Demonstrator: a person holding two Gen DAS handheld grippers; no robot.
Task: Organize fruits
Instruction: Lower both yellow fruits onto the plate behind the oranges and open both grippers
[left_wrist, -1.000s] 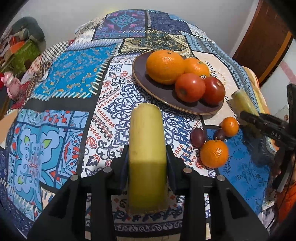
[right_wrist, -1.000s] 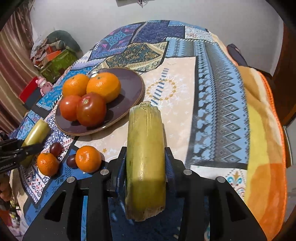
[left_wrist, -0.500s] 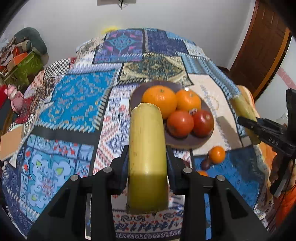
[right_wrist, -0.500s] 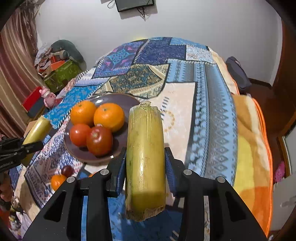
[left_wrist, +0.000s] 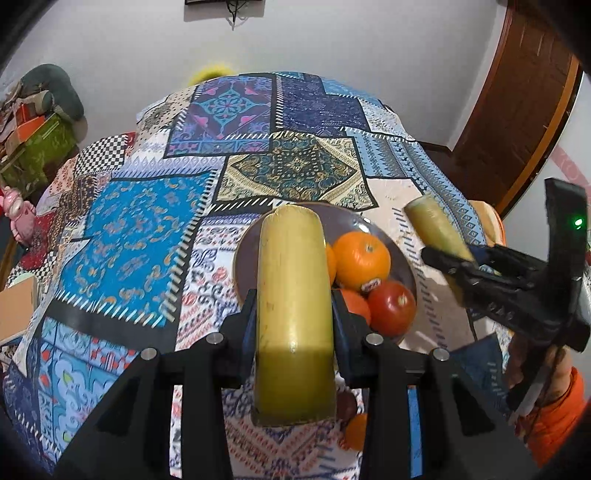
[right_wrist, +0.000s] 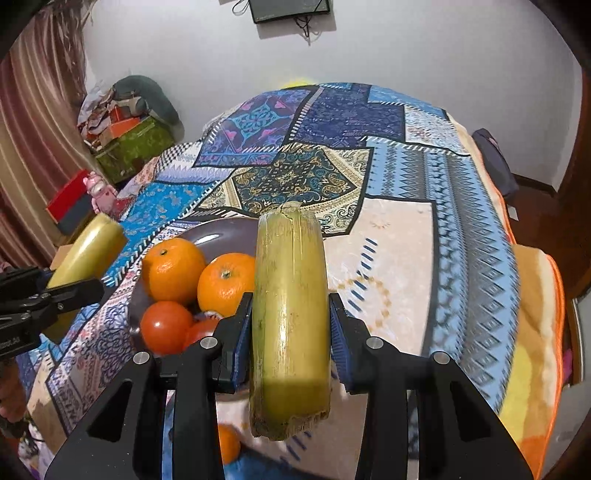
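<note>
While each gripper is clamped on a yellow-green stalk piece, likely sugarcane, the left gripper (left_wrist: 295, 325) with narrowly parted jaws pressing the smooth left stalk (left_wrist: 293, 306) and the right gripper (right_wrist: 291, 328) likewise pressing the fibrous right stalk (right_wrist: 290, 314), both pieces are held above the patchwork bedspread (left_wrist: 129, 236) near the brown plate (right_wrist: 221, 230). The carrying step is judged to be in hand, and a resting spot on or beside the plate, already crowded by 2 oranges (right_wrist: 173, 269) and 2 tomatoes (right_wrist: 166, 326), is called for next. The loose small fruits (right_wrist: 227, 443) below the stalks are largely hidden, so their number cannot be told.
</note>
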